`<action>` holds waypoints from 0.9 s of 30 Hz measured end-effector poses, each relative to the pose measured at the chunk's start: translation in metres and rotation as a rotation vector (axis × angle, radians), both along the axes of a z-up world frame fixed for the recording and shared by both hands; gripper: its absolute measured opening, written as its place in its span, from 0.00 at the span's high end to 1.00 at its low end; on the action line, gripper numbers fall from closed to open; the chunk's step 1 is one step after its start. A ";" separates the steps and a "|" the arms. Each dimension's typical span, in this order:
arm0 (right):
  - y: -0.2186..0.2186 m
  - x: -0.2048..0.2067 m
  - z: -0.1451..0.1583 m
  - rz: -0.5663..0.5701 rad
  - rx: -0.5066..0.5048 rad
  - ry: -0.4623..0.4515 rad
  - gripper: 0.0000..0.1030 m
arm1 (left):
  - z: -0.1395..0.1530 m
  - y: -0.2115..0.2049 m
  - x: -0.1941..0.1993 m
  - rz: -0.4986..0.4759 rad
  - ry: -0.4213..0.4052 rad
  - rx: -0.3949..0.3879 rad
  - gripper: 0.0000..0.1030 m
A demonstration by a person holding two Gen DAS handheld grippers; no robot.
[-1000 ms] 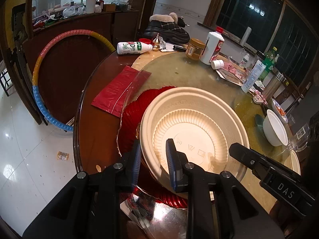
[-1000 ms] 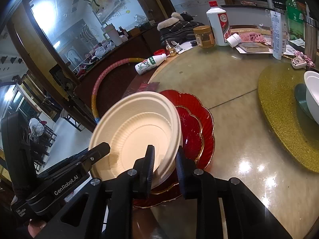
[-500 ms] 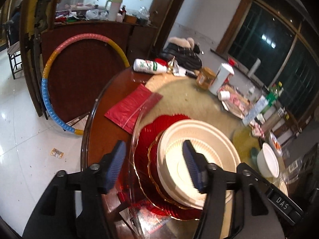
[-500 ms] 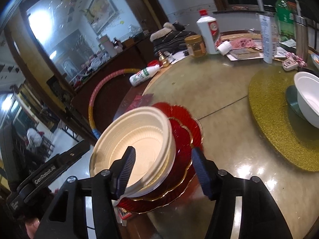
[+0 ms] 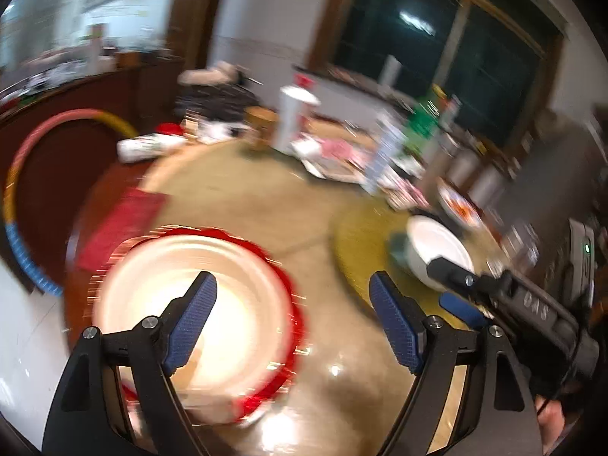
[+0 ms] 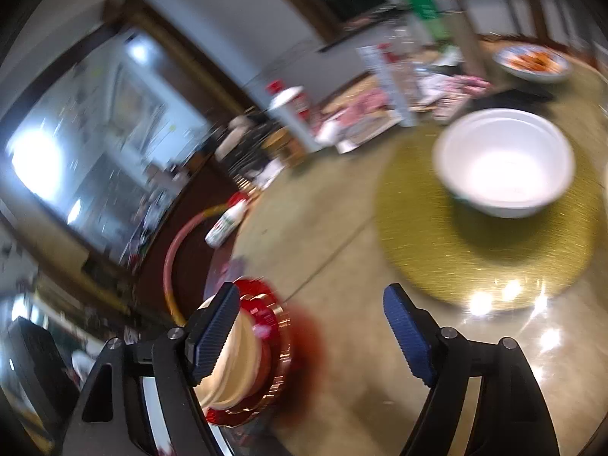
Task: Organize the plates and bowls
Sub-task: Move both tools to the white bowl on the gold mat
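Both views are blurred by motion. A cream bowl (image 5: 235, 304) sits on stacked red scalloped plates (image 5: 292, 304) at the table's near left; it also shows in the right wrist view (image 6: 239, 364) on the red plates (image 6: 277, 342). A white bowl (image 5: 437, 254) stands on a round gold mat (image 5: 361, 250), also in the right wrist view (image 6: 505, 163) on the mat (image 6: 437, 250). My left gripper (image 5: 292, 304) is open and empty above the stack's right edge. My right gripper (image 6: 311, 326) is open and empty, and appears in the left wrist view (image 5: 475, 292).
Bottles, a jar, packets and a dish of food (image 6: 532, 62) crowd the far side of the round table (image 5: 247, 197). A red bag (image 5: 121, 220) lies at the left edge. A coloured hoop (image 5: 22, 174) leans beside the table.
Both grippers have let go of the cream bowl, opened wide and pulled up and back. Both views have swung right toward the white bowl. The cream bowl now rests on the red plates.
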State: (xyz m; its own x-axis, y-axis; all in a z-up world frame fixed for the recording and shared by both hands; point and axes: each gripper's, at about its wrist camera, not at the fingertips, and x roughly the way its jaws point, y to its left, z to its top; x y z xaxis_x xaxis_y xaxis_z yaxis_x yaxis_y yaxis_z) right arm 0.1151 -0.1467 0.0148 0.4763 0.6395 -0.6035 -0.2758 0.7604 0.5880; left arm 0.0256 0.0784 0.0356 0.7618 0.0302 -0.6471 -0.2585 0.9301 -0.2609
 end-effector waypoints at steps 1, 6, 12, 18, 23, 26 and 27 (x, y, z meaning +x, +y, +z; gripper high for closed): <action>-0.015 0.005 -0.003 -0.035 0.009 0.026 0.21 | 0.000 -0.010 0.010 -0.033 0.017 -0.001 0.20; -0.083 0.032 -0.018 -0.194 0.028 0.165 0.17 | -0.015 -0.051 0.068 -0.160 0.160 -0.068 0.20; -0.130 0.066 -0.014 -0.234 0.045 0.206 0.17 | -0.033 -0.076 0.124 -0.119 0.249 -0.116 0.20; -0.151 0.104 -0.004 -0.257 -0.003 0.175 0.17 | -0.044 -0.103 0.157 -0.113 0.272 -0.135 0.20; -0.156 0.130 -0.016 -0.279 -0.041 0.195 0.17 | -0.058 -0.122 0.178 -0.115 0.291 -0.131 0.20; -0.154 0.138 -0.024 -0.276 -0.061 0.197 0.17 | -0.067 -0.129 0.187 -0.112 0.308 -0.128 0.20; -0.153 0.139 -0.026 -0.274 -0.067 0.196 0.17 | -0.070 -0.131 0.189 -0.110 0.309 -0.127 0.20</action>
